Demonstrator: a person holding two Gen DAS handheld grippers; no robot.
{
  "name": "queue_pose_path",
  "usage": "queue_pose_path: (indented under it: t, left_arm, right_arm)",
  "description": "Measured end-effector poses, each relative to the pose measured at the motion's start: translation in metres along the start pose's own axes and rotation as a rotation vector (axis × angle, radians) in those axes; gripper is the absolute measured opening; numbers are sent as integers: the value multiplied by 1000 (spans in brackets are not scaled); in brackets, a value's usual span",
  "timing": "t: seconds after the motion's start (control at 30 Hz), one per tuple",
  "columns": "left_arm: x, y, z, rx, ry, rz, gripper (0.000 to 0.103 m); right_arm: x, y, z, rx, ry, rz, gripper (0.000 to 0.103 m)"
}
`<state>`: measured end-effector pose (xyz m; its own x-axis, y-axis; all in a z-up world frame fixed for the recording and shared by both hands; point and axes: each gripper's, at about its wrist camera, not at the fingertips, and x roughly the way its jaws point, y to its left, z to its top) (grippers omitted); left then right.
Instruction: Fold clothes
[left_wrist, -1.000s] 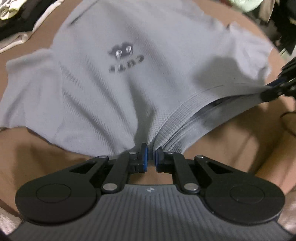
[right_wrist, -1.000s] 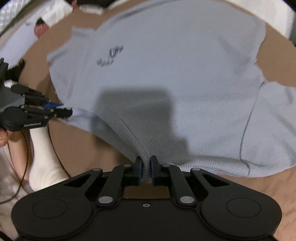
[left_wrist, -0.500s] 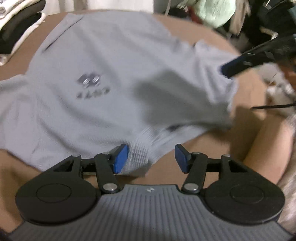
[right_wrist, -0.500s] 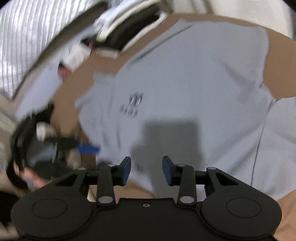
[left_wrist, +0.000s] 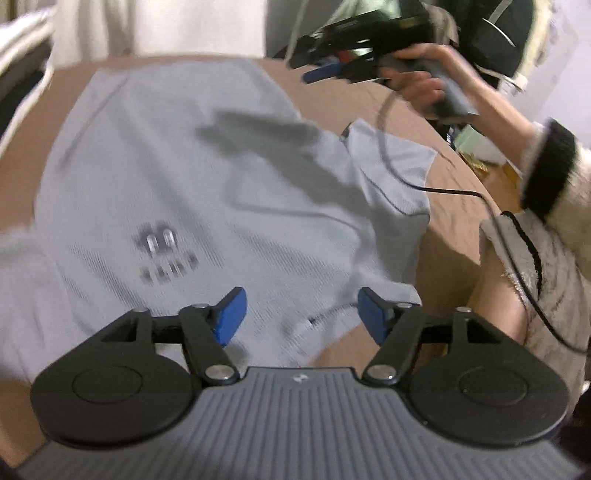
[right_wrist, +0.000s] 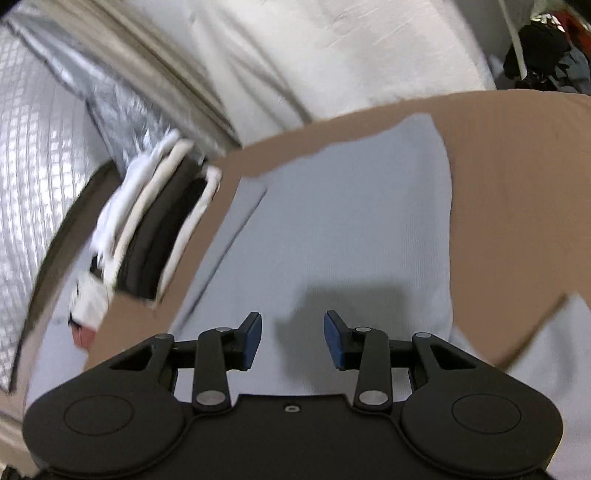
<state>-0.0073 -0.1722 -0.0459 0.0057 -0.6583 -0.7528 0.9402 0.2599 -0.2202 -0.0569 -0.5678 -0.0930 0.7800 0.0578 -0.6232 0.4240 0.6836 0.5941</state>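
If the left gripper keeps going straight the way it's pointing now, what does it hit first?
Most likely the gray shirt: the open left gripper points across it, and fabric fills the gap between its fingers. How high it sits above the cloth is unclear.

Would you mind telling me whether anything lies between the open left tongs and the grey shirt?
Nothing visible does. The left tongs hang open directly over the shirt, which lies spread on the brown surface. Only a thin black cable trails across the sleeve farther right, clear of the tongs.
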Motion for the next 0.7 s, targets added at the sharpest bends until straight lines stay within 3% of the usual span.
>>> queue_pose_path:
  t: [0.1, 0.17, 0.27, 0.4, 0.5, 0.6, 0.63, 0.7]
  left_arm:
    - [8, 18, 28, 26, -28, 115, 71]
    - [14, 31, 46, 43, -46, 192, 80]
    - [47, 66, 75, 52, -90, 435, 82]
    - [101, 123, 110, 56, -42, 587, 81]
    - [137, 152, 131, 140, -6, 703, 79]
    - [172, 179, 147, 209, 86, 804, 80]
    - [179, 189, 151, 218, 105, 836, 73]
    - [190, 211, 159, 208, 141, 909, 19]
  right_arm:
    - [10, -21, 16, 46, -51, -31, 43]
    - [16, -32, 13, 67, -105, -75, 45]
    - [28, -54, 3, 116, -126, -82, 46]
    - [42, -73, -2, 123, -114, -106, 46]
    - [50, -79, -1, 112, -119, -114, 46]
    - [56, -83, -2, 119, -109, -93, 46]
    - [59, -81, -2, 105, -101, -98, 46]
    - [64, -78, -3, 75, -88, -109, 46]
